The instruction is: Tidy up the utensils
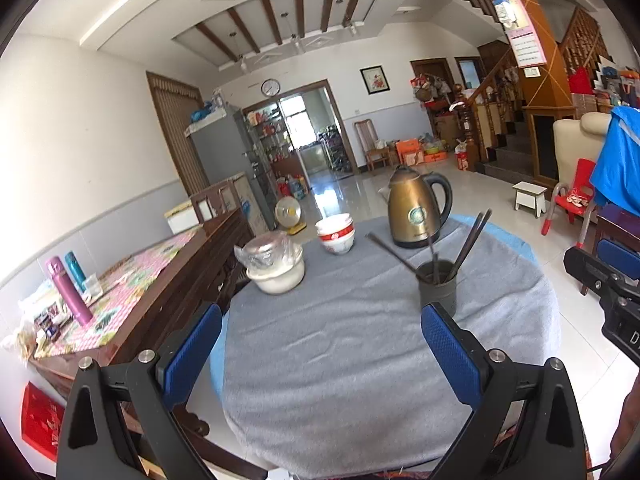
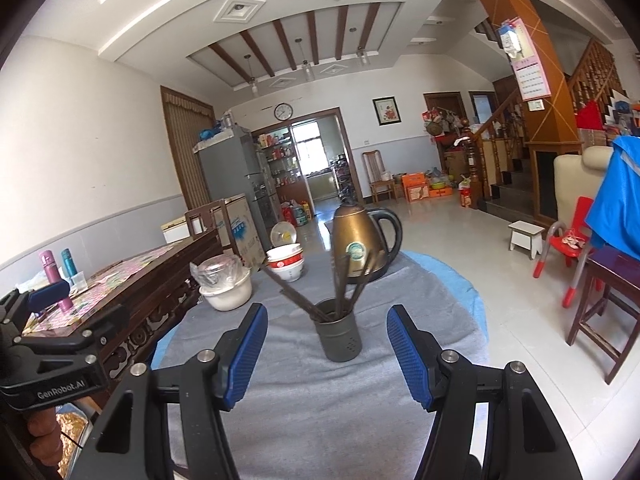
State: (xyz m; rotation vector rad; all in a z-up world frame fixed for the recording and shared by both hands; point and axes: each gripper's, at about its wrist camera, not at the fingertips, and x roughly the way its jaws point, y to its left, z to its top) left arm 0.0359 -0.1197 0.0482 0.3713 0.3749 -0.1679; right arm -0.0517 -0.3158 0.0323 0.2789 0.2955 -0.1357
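A dark cylindrical utensil holder (image 1: 437, 286) (image 2: 338, 330) stands on the grey cloth of the round table (image 1: 340, 344) (image 2: 320, 400). Several dark chopsticks (image 1: 470, 236) (image 2: 352, 284) stick up out of it, leaning in different directions. My left gripper (image 1: 322, 326) is open and empty above the near part of the table, the holder just beyond its right finger. My right gripper (image 2: 327, 328) is open and empty, the holder standing just ahead between its fingers. The right gripper shows at the right edge of the left wrist view (image 1: 608, 280), and the left gripper at the left edge of the right wrist view (image 2: 48, 328).
On the table behind the holder stand a bronze electric kettle (image 1: 418, 210) (image 2: 362, 246), stacked red-and-white bowls (image 1: 336, 234) (image 2: 285, 266) and a white pot with a plastic-wrapped lid (image 1: 274, 266) (image 2: 224, 284). A wooden sideboard (image 1: 132, 276) (image 2: 120, 280) with bottles stands at the left.
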